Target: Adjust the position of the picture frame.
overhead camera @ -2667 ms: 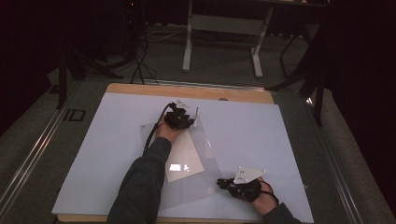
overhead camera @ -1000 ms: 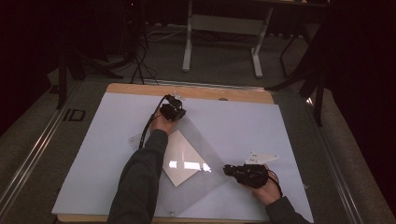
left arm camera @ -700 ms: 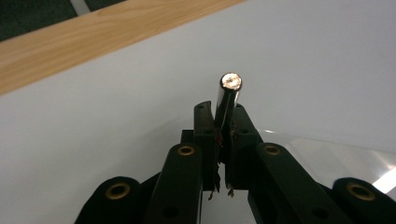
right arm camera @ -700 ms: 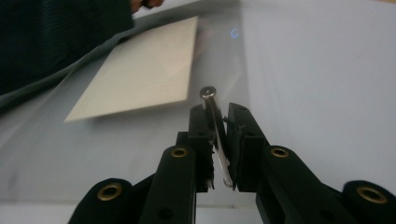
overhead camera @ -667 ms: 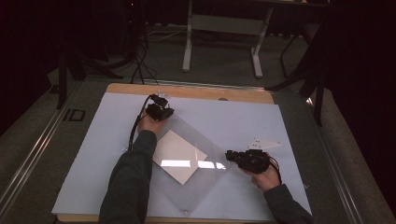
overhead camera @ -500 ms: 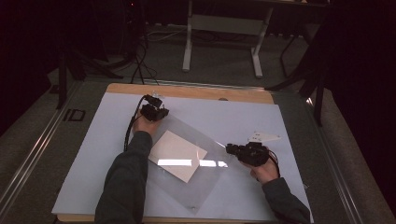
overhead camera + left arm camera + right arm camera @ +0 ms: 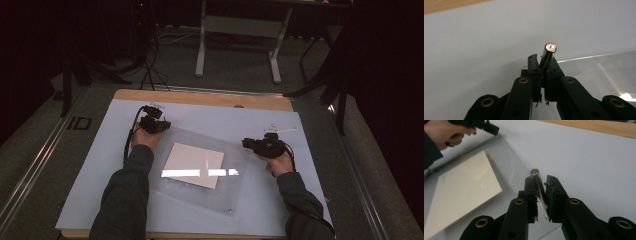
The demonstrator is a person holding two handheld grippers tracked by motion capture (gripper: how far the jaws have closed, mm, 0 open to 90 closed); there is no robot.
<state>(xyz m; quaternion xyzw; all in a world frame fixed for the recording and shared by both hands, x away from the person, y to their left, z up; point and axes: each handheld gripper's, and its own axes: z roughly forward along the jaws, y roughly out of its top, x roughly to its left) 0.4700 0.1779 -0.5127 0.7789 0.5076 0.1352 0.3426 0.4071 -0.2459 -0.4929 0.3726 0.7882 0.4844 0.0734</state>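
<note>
1. Change, near side: compared with the earlier high views, the clear sheet (image 7: 235,187) has swung round on the bench (image 7: 305,170). It lay as a diamond with a corner pointing at the person. Its edges now run closer to the bench edges, though it is not yet square. A small stud (image 7: 229,211) marks its near corner.
2. Change, contents: the card (image 7: 194,165) under or inside the sheet has turned with it and has not slipped out. It sits mid-sheet, between the two hands.
3. Change, hands: the right claw (image 7: 248,144) has travelled away from the person. The left claw (image 7: 161,125) has gone leftward along the far side.
4. Meaning: judged as a two-handed re-alignment of the sheet that is well advanced. A small further turn looks needed.
5. Right claw (image 7: 541,181): clenched on the right pin (image 7: 539,192), a metal pin at the sheet's right corner. The pin stands slanted between the jaws and appears wedged against both. The card (image 7: 461,195) lies to the side, apart from the claw.
6. Left claw (image 7: 543,63): clenched tight on the left pin (image 7: 548,53), which juts past the tips. The sheet's far edge runs off from that corner.
7. Position: the sheet lies flat on the bench, pinned at two corners with one claw at each. Far wooden bench edge untouched.
</note>
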